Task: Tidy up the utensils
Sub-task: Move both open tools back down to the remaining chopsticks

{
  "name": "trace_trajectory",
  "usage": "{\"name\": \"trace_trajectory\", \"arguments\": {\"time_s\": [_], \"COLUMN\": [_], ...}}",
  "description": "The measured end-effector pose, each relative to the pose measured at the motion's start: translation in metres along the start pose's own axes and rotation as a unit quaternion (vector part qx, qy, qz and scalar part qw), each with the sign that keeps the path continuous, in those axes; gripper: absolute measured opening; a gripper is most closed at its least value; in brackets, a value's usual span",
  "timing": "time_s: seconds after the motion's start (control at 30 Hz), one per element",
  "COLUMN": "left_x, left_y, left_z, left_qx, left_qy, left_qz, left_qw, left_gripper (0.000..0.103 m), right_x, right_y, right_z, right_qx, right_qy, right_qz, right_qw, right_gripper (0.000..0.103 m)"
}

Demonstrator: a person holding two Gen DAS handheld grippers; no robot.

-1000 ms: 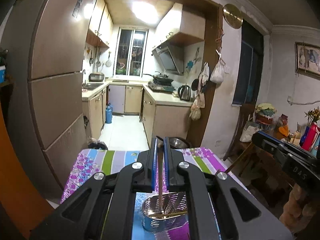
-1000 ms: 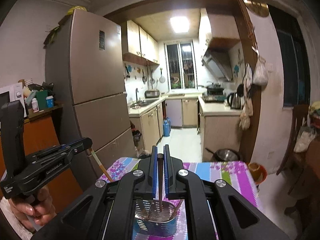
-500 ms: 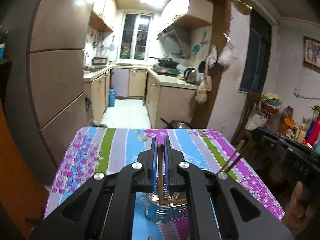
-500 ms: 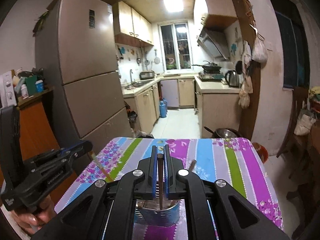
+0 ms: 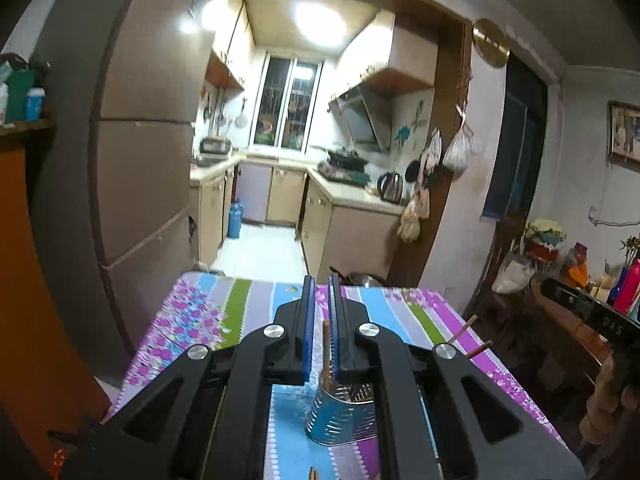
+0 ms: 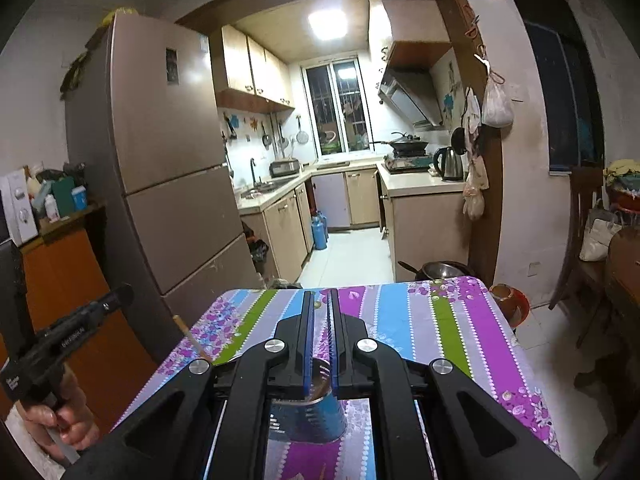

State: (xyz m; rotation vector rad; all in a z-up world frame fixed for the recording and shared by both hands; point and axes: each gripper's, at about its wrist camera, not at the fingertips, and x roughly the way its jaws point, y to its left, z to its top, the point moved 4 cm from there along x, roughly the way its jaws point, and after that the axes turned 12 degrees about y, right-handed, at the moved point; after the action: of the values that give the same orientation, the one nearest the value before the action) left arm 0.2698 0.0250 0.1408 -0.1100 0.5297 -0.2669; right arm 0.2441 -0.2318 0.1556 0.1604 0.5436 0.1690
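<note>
One holder: shiny metal utensil holder (image 5: 340, 420), wall punched with rows of small slots, catching blue off the striped cloth (image 5: 396, 312), mouth open upward.
Holder's place: on the table (image 5: 240, 312), toward its near edge, about midway between its left and right edges, right below both grippers.
In the slit: a thin wooden chopstick (image 5: 326, 352), upright, lower end down in the holder, top end sitting below the fingertips of the left gripper (image 5: 321, 280).
Left fingers: drawn together to a narrow slit. No telling from the left wrist view whether pinching the stick. From the right wrist view, the stick's top (image 6: 188, 334) stands apart from that gripper's tip.
Right fingers: on the right gripper (image 6: 318, 294), drawn together just the same, with nothing in the slit but the holder's brownish mouth.
Off to the right: two more chopsticks (image 5: 464, 326), poking up on a slant past the left gripper's body, lower ends hidden.
Lower left corner, right wrist view: the left hand (image 6: 68, 420), curled round its gripper's handle.
Against a second ago, left: back then the stick's top sat level with the fingertips, and now it is well below them. Slit width unchanged.
Against a second ago, right: a stick in the slit then, gone from it now. Slit width unchanged.
Against half a second ago: less table and more kitchen in both views. In the right wrist view, left gripper's tip pulled away from the stick it was just beside.
</note>
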Motion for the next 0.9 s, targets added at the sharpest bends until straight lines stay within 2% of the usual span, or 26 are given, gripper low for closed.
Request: {"name": "trace_trajectory", "arguments": {"time_s": [0.17,0.23,0.3,0.37,0.4,0.43,0.47,0.5,0.7,0.9], "left_x": [-0.056,-0.074,-0.092,-0.107,-0.112,-0.119,-0.128,-0.136,-0.151,-0.142], "left_y": [0.001,0.003,0.006,0.009,0.011,0.014,0.016,0.018,0.012,0.026], "left_z": [-0.017,-0.030,-0.046,-0.063,-0.070,-0.078,-0.089,-0.099,-0.159,-0.211], "left_qx": [0.019,0.021,0.023,0.028,0.028,0.028,0.024,0.023,0.078,0.073], "left_qy": [-0.034,-0.038,-0.040,-0.040,-0.038,-0.041,-0.049,-0.057,-0.038,0.005], "left_qz": [0.009,0.011,0.016,0.024,0.032,0.036,0.039,0.043,0.066,0.081], "left_qw": [0.9992,0.9990,0.9988,0.9985,0.9984,0.9981,0.9977,0.9972,0.9941,0.9940], "left_gripper": [0.005,0.006,0.006,0.011,0.028,0.050,0.057,0.059,0.064,0.066], "right_x": [-0.061,-0.083,-0.102,-0.115,-0.120,-0.125,-0.131,-0.135,-0.137,-0.121], "right_y": [0.000,0.000,0.001,0.002,0.002,0.002,0.003,0.005,0.025,0.058], "right_z": [-0.029,-0.047,-0.069,-0.093,-0.105,-0.114,-0.129,-0.141,-0.209,-0.273], "right_qx": [-0.015,-0.017,-0.021,-0.027,-0.027,-0.028,-0.030,-0.035,-0.070,-0.102], "right_qy": [-0.024,-0.031,-0.032,-0.024,-0.022,-0.021,-0.020,-0.018,0.010,0.047], "right_qz": [0.019,0.024,0.026,0.028,0.031,0.033,0.034,0.033,-0.008,-0.023], "right_qw": [0.999,0.999,0.999,0.999,0.999,0.999,0.999,0.999,0.997,0.993], "right_gripper": [0.010,0.032,0.033,0.033,0.033,0.033,0.033,0.033,0.034,0.034]}}
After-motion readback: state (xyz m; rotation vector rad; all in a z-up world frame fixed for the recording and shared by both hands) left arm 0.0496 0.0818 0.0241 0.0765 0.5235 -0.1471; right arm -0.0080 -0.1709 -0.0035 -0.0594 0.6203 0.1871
